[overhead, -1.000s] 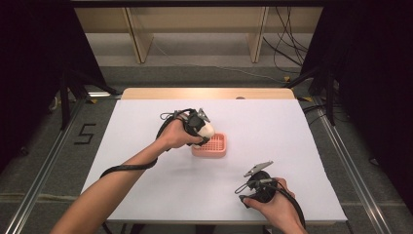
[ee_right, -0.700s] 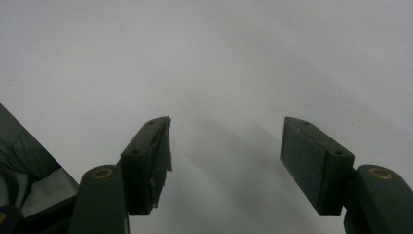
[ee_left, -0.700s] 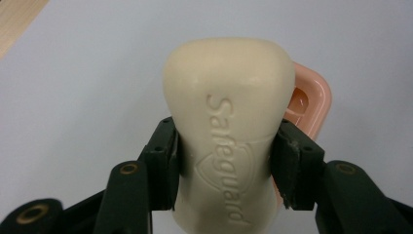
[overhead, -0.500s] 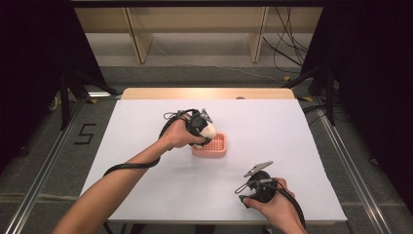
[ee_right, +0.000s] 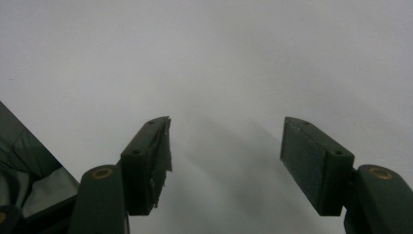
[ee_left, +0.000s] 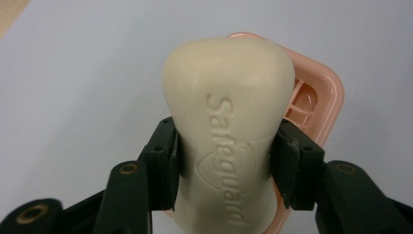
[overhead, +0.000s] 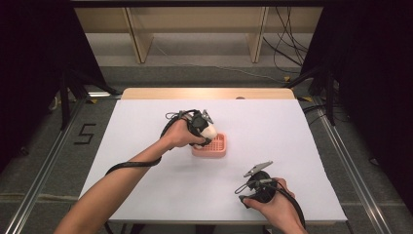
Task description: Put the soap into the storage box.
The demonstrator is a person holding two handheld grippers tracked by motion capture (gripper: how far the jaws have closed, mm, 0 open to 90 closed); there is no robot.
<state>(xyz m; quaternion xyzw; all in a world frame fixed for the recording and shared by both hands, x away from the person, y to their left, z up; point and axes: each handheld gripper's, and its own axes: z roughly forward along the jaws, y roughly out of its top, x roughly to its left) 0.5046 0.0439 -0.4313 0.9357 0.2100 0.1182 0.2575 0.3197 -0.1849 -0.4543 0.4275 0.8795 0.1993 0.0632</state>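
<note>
Cream soap bar (ee_left: 229, 141) clamped between pads of left tool (overhead: 204, 130), held just above pink soap dish (overhead: 217, 146) near table (overhead: 146, 185) middle. Embossed lettering facing camera in left gripper view. Right tool (ee_right: 226, 161) spread wide, nothing between pads, low over bare white table at near right.

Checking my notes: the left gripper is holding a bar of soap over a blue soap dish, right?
Not quite: the soap dish is pink, not blue, as the left gripper view shows. The left gripper does hold the bar of soap over it.
</note>
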